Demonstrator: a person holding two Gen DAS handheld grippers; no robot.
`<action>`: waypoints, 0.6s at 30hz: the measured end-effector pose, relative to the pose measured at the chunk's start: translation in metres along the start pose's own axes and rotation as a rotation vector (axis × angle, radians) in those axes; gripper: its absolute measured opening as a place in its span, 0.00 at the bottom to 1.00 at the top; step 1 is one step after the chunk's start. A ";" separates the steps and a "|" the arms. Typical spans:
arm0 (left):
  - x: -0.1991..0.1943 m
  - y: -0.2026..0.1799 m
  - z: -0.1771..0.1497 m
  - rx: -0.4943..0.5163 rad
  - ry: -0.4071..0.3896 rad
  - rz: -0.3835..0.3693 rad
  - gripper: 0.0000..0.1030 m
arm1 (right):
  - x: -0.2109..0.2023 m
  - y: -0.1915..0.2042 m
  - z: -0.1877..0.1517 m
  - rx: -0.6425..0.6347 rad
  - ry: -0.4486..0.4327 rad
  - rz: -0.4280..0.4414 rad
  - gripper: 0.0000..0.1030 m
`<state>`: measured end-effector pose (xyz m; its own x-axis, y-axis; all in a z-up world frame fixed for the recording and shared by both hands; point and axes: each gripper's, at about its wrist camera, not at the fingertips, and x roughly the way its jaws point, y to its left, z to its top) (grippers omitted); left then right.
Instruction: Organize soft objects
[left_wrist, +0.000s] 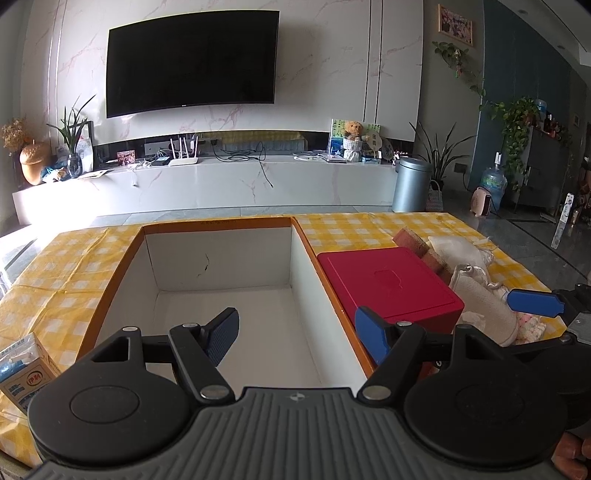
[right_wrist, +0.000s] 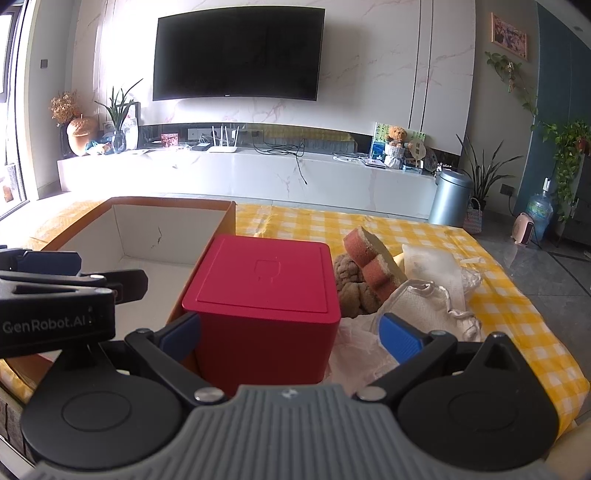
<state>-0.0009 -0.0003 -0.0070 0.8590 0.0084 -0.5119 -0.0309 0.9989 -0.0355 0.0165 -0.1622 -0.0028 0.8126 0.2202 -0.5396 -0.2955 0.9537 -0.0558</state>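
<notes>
both tools spread: left tool (left_wrist: 297, 334) over smooth white-lined box (left_wrist: 225, 258), right tool (right_wrist: 291, 334) flanking glossy red cube (right_wrist: 262, 295).

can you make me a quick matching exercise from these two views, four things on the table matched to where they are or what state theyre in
Things:
1. red box
2. cardboard box
3. sponge
4. milk carton

Places or states:
A. open, nothing visible inside
B. leaning on the soft pile
C. near left corner of the table
D. between the right gripper's open jaws

Pairs: 1-D, 2-A, 3-B, 4-C
</notes>
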 end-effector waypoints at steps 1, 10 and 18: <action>0.000 0.000 0.000 0.000 -0.001 0.001 0.82 | 0.000 0.001 -0.001 -0.002 0.001 -0.002 0.97; -0.001 -0.001 0.000 0.000 0.003 0.009 0.82 | 0.000 0.001 -0.001 -0.008 0.003 -0.005 0.97; -0.001 -0.001 0.000 -0.002 0.003 0.018 0.82 | 0.000 0.001 -0.001 -0.009 0.004 -0.005 0.97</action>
<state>-0.0018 -0.0016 -0.0069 0.8568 0.0265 -0.5149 -0.0478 0.9985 -0.0281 0.0157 -0.1614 -0.0038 0.8123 0.2143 -0.5424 -0.2956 0.9530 -0.0661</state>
